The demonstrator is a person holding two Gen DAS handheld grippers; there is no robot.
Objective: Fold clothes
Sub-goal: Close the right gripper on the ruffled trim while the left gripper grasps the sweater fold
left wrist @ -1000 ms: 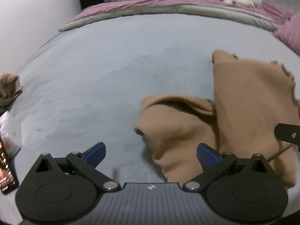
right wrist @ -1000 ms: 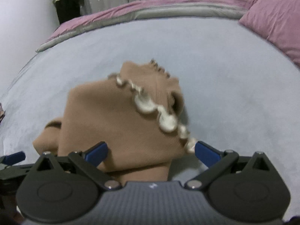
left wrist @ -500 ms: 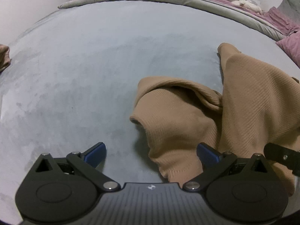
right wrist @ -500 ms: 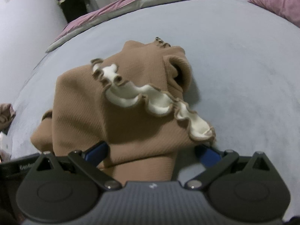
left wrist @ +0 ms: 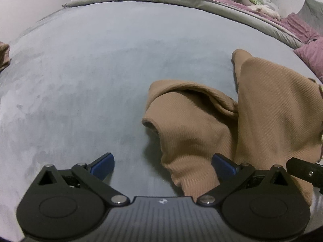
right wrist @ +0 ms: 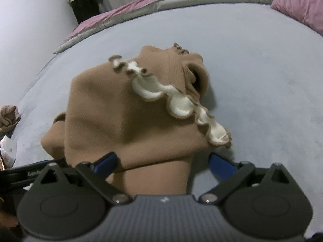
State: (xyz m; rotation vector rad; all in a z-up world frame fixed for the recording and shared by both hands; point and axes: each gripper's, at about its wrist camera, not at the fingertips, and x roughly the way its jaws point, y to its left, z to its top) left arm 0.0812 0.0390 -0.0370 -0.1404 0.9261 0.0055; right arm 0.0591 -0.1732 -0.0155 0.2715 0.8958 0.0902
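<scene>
The tan ribbed top [right wrist: 129, 121], lying rumpled on the grey bed [left wrist: 101, 70], looks light, soft and floppy, best pinched at a hem or cuff, with left claw [left wrist: 162, 164] and right claw [right wrist: 163, 161] both spread apart.

Ribbed tan garment [right wrist: 129, 109] was noted, its ruffle [right wrist: 177, 100] cream edged in brown. Bed cover [left wrist: 101, 70] was recorded as plain blue-grey. Pillow [right wrist: 302, 2] was seen as mauve. Gripper fingertips [left wrist: 103, 165] were logged as blue.
</scene>
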